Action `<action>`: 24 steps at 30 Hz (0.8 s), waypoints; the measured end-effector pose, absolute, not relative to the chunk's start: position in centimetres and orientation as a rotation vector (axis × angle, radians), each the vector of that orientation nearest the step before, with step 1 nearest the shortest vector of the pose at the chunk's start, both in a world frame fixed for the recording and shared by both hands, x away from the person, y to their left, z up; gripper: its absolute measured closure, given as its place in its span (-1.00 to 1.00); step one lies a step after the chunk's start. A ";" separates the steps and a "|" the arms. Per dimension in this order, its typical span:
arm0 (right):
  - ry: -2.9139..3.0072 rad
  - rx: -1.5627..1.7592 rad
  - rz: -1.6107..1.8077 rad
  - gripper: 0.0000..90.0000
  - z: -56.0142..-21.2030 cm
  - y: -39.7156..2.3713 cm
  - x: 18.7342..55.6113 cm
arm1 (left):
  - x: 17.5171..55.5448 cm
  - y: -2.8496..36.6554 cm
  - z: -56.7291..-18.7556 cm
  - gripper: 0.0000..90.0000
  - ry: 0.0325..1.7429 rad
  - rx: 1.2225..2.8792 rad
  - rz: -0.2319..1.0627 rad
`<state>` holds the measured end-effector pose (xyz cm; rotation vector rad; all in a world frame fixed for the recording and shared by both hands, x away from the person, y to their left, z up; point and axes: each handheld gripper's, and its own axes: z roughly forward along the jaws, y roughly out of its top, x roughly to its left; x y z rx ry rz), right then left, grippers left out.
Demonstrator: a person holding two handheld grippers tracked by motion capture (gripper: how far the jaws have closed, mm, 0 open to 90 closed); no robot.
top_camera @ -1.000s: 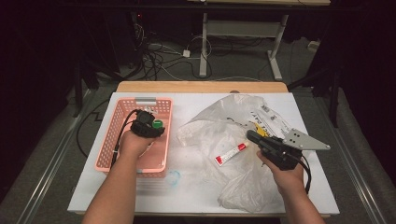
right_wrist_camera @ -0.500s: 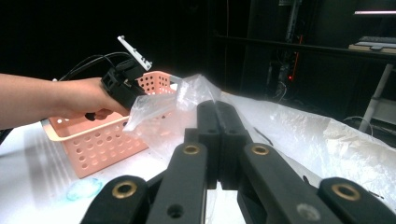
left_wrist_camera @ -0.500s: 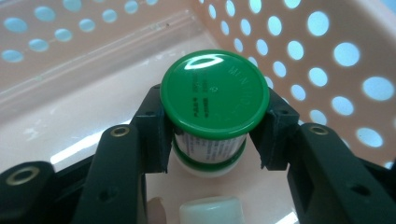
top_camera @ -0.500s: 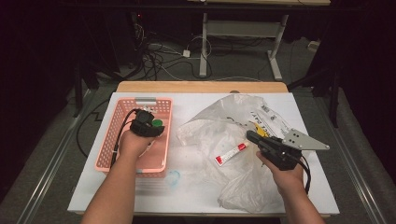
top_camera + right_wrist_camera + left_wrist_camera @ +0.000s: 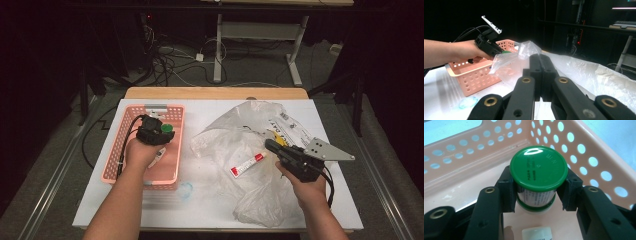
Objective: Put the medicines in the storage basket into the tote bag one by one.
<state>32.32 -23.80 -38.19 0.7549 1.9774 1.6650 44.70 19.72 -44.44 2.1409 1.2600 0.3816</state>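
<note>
Hardly anything differs from a second ago: the left gripper (image 5: 537,192) sits at the same spot inside the pink perforated plastic basket (image 5: 118,145), and its fingers (image 5: 507,187) remain clamped on the small round jar with the green lid (image 5: 538,168), one pad on each side of the body just under the lid. The jar stands upright between them, near the basket's far corner, with a small white item (image 5: 537,233) just below the fingers on the basket floor. I judge the jar to be at its place of deposit but not yet let go, so releasing is the step that remains. The right gripper (image 5: 272,146) has not shifted either; its fingers (image 5: 541,72) are clenched together on nothing, over the crumpled clear plastic bag (image 5: 250,140), with the white and red tube (image 5: 248,164) just beside them on the counter (image 5: 100,205).
</note>
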 end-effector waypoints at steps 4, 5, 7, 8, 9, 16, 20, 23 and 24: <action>1.975 0.762 1.667 1.00 -38.2 -23.9 32.3 | 44.6 19.6 -44.3 0.19 1.252 2.131 0.385; 1.975 0.764 1.668 1.00 -38.2 -23.9 32.3 | 44.5 19.6 -44.2 0.19 1.248 2.132 0.390; 1.973 0.763 1.667 1.00 -38.2 -23.9 32.3 | 44.4 19.7 -43.9 0.19 1.243 2.126 0.395; 1.973 0.762 1.667 1.00 -38.2 -23.9 32.3 | 44.2 19.8 -43.7 0.19 1.243 2.122 0.401; 1.973 0.761 1.667 1.00 -38.2 -23.9 32.3 | 44.1 19.9 -43.6 0.19 1.240 2.116 0.404; 1.974 0.760 1.663 1.00 -38.1 -24.0 32.2 | 42.9 20.2 -42.2 0.19 1.246 2.068 0.383; 1.973 0.755 1.660 1.00 -38.1 -24.0 32.2 | 41.8 20.5 -41.6 0.19 1.251 2.037 0.367; 1.975 0.760 1.660 1.00 -38.2 -24.0 32.2 | 40.9 20.6 -41.1 0.19 1.235 2.040 0.387; 1.977 0.763 1.658 1.00 -38.2 -23.9 32.2 | 40.7 20.6 -41.0 0.19 1.232 2.037 0.383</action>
